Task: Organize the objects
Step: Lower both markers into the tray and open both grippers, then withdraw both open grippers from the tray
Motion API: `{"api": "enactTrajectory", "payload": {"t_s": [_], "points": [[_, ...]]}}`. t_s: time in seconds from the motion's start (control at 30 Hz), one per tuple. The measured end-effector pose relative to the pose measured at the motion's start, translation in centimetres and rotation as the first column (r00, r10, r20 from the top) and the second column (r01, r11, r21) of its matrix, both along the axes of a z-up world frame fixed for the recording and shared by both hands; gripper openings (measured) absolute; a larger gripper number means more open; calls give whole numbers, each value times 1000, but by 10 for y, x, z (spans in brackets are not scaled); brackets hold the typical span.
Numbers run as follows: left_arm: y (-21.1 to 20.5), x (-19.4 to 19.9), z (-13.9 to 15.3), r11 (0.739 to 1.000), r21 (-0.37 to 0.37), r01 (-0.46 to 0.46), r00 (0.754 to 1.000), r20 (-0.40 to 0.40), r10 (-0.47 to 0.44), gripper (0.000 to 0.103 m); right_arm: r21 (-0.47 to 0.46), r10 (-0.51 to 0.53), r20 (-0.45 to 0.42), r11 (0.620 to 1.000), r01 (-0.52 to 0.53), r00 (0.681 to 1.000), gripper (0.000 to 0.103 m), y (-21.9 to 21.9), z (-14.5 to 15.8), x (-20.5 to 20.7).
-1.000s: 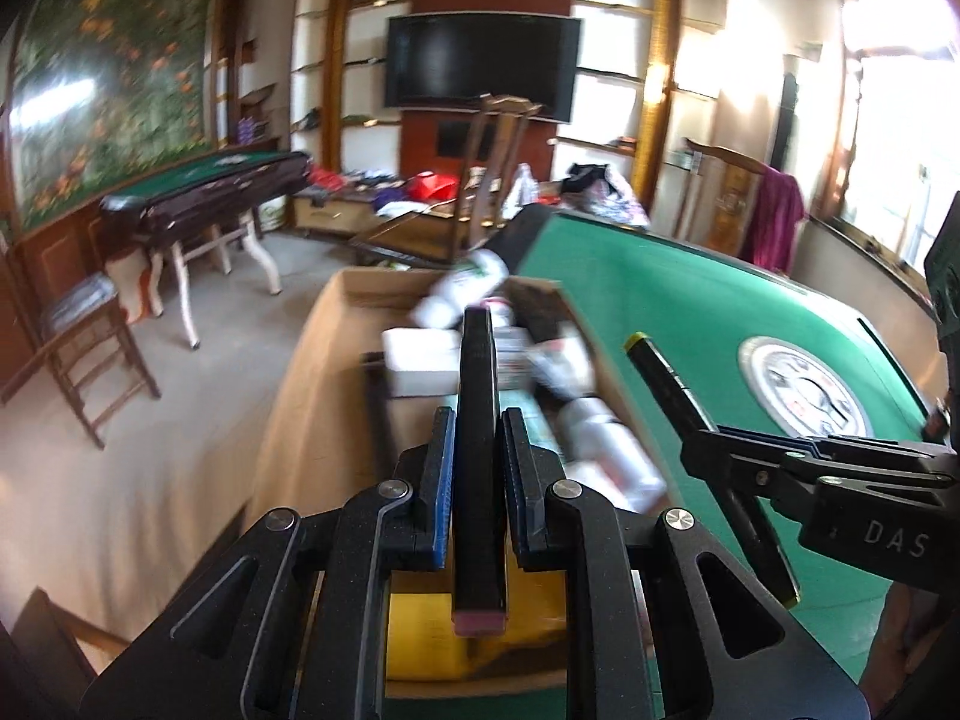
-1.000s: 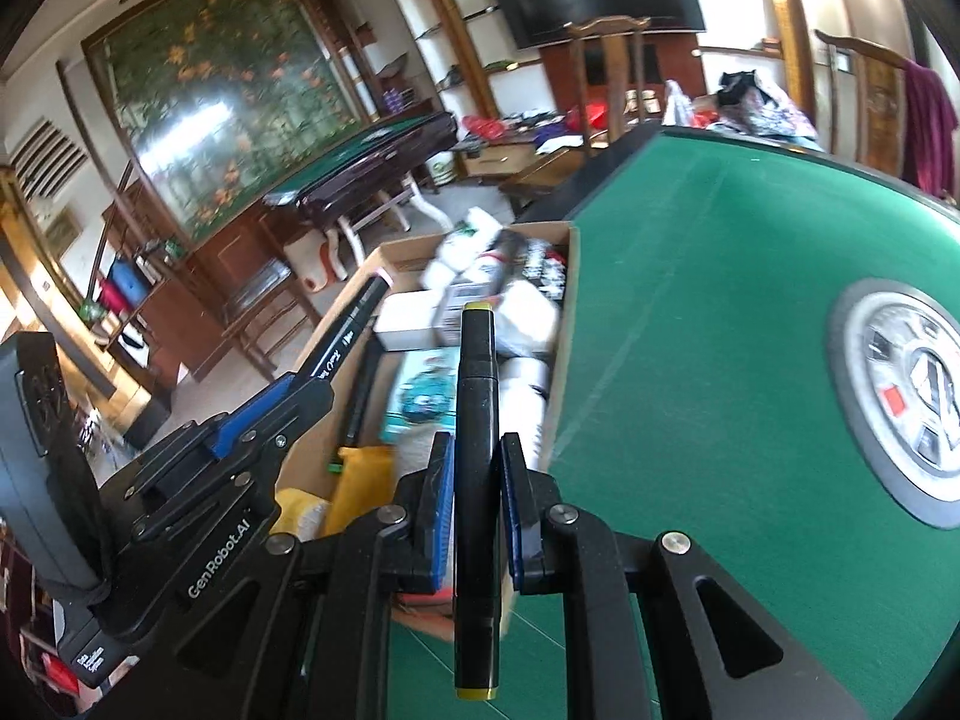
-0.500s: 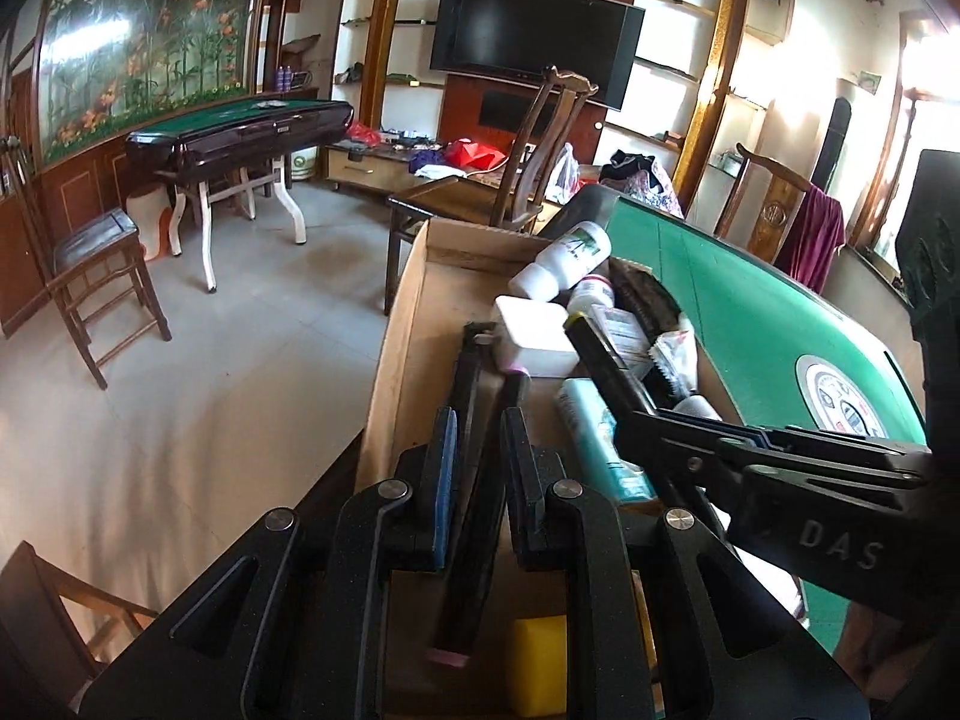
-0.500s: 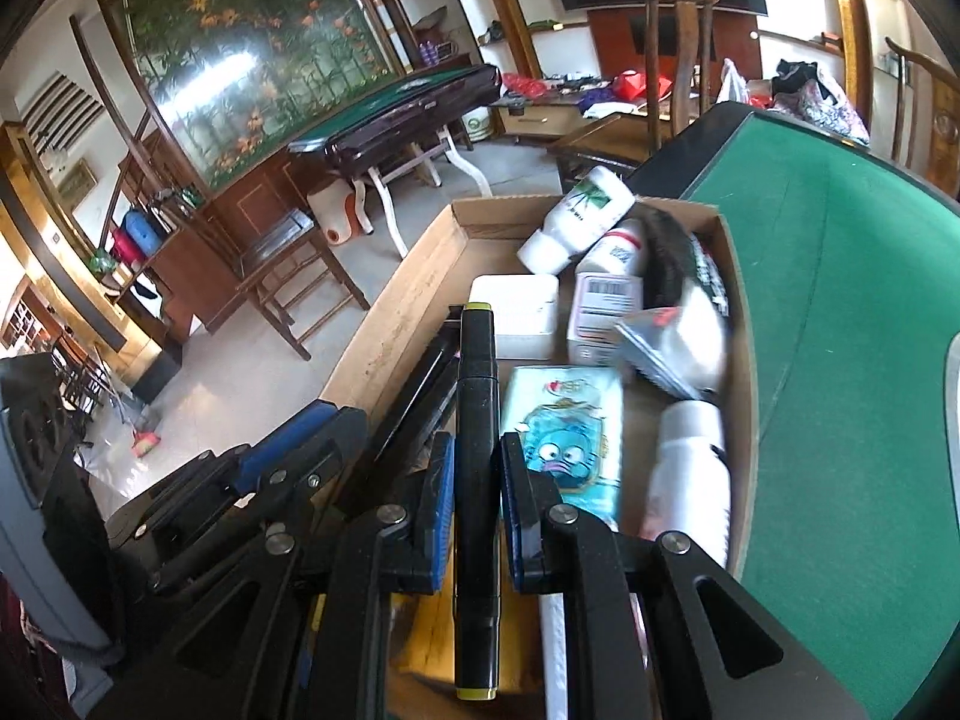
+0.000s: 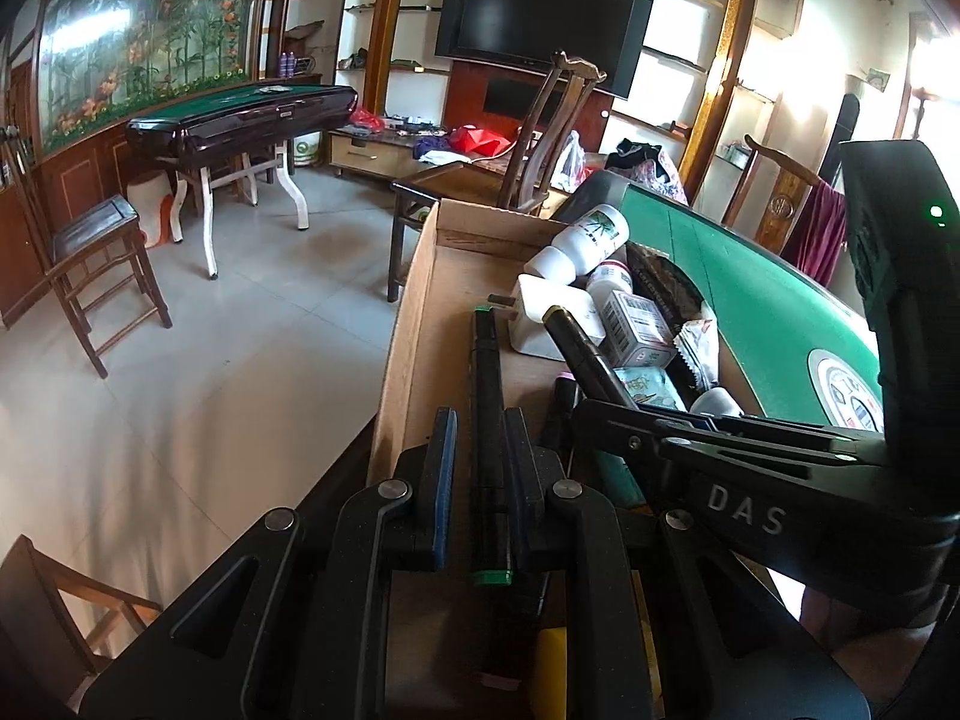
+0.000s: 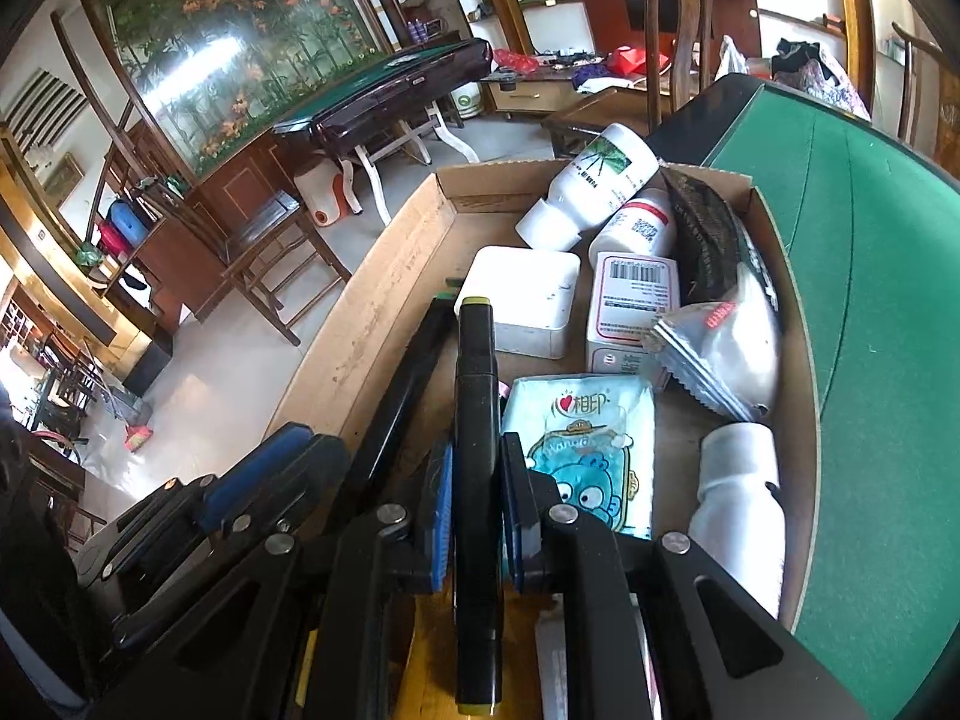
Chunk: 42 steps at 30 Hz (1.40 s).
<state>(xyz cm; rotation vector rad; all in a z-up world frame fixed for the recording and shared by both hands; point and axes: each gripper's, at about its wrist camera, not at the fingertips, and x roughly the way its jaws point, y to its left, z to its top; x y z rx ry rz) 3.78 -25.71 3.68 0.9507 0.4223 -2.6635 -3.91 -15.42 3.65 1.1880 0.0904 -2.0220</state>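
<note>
Both grippers, left (image 5: 480, 468) and right (image 6: 475, 504), clamp one black marker each, green-capped marker (image 5: 487, 420) and yellow-capped marker (image 6: 475, 456), above my cardboard box (image 6: 372, 306). Risk: releasing simultaneously may knock markers together, or against the white case (image 6: 519, 300).

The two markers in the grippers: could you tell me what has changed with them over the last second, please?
Both grippers came forward and down from above the green table to sit low over the cardboard box. The left gripper still clamps its green-ended marker, the right gripper its yellow-ended marker. Nothing was released, and the box contents look unmoved.
</note>
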Motion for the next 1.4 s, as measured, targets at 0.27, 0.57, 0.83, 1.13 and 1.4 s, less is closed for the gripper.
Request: {"api": "enactTrajectory", "payload": {"t_s": [0.27,0.57,0.83,1.13,1.4], "points": [[1,3,0,1000,-18,-15,1000,7,15,14,1,16,-3,1000,-16,1000,13,-2,-1,2],[4,10,6,998,-55,-32,999,-4,32,14,6,30,-18,1000,-30,999,13,-4,3,11],[6,15,9,996,-84,-36,999,-19,34,14,33,39,-64,999,-37,997,13,-2,5,21],[8,21,16,994,-102,-39,999,-38,36,15,43,55,-90,998,-51,994,15,1,14,33],[28,35,36,985,-163,-49,993,-110,31,64,31,-9,-296,999,20,955,17,47,48,67]]}}
